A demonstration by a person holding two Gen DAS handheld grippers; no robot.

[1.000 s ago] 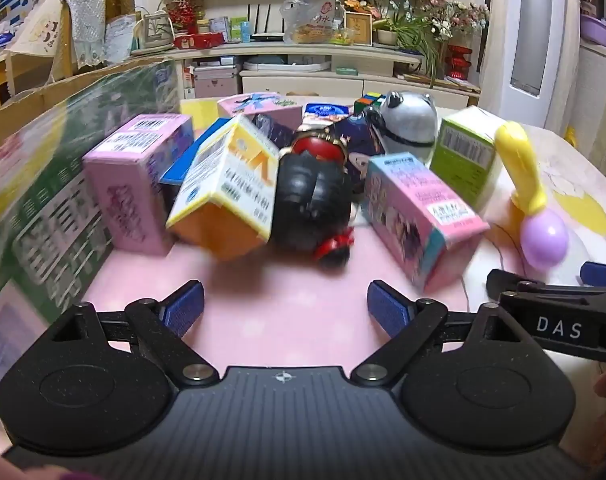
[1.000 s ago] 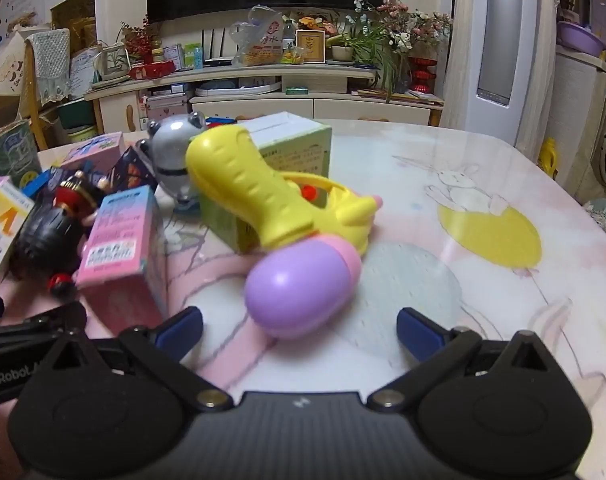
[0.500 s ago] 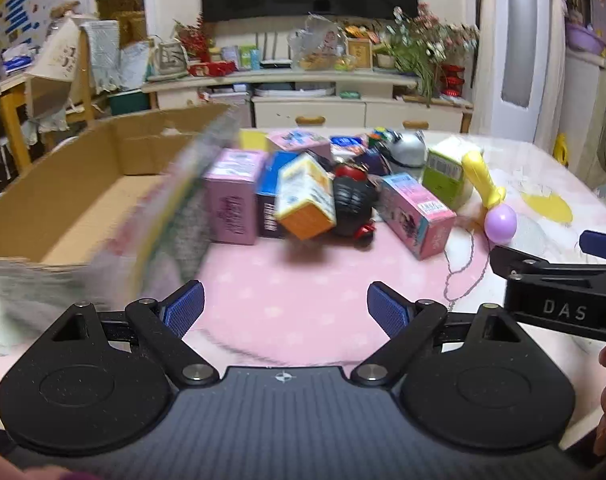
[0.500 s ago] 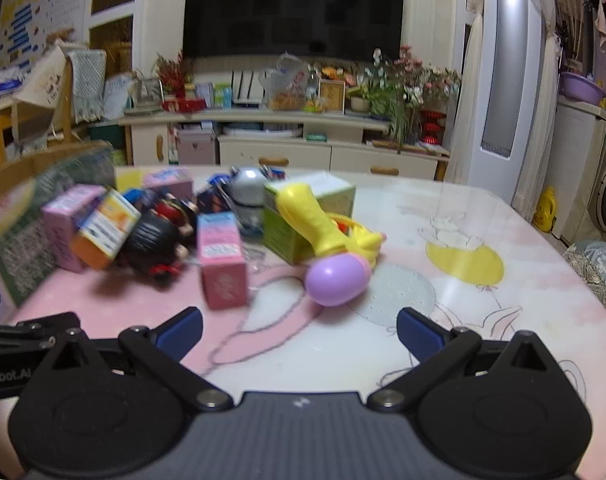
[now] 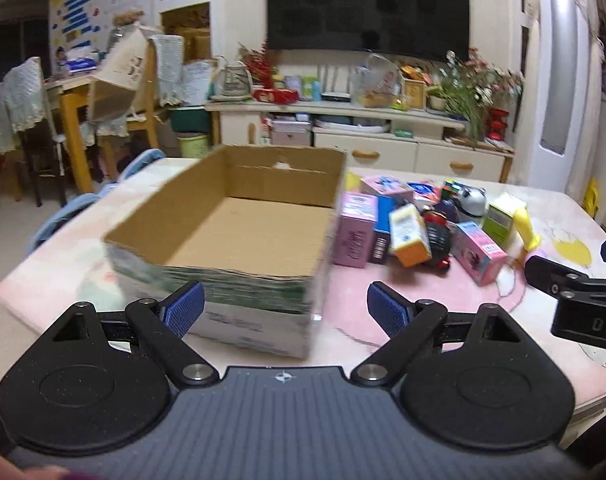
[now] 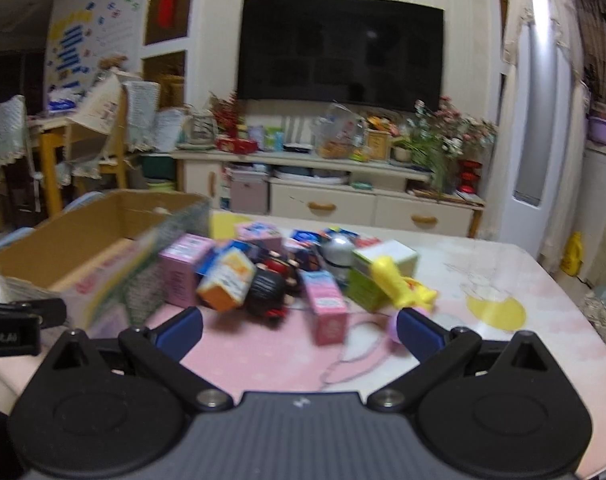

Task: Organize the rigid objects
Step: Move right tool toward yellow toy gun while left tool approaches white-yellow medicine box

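Note:
An empty open cardboard box (image 5: 239, 236) stands on the left of the pink table (image 5: 403, 292); it also shows in the right wrist view (image 6: 75, 248). Right of it lies a heap of small cartons and toys: a pink carton (image 5: 355, 232), an orange-and-white carton (image 5: 409, 234), a black-and-red toy (image 5: 437, 236), a pink-blue carton (image 5: 479, 250), a green carton (image 5: 501, 218) and a yellow toy with a purple end (image 6: 399, 284). My left gripper (image 5: 285, 308) is open and empty, held back near the box's front wall. My right gripper (image 6: 299, 330) is open and empty, above the table's near edge.
A grey round toy (image 6: 339, 254) and more small boxes lie behind the heap. A thin cord (image 6: 355, 354) lies on the table by the right gripper. Blue chairs (image 5: 71, 216) stand left of the table. A TV cabinet (image 5: 343, 136) stands beyond.
Both grippers have pulled back and up from the heap of objects. The cardboard box has come fully into the left wrist view. Both stay open and empty.

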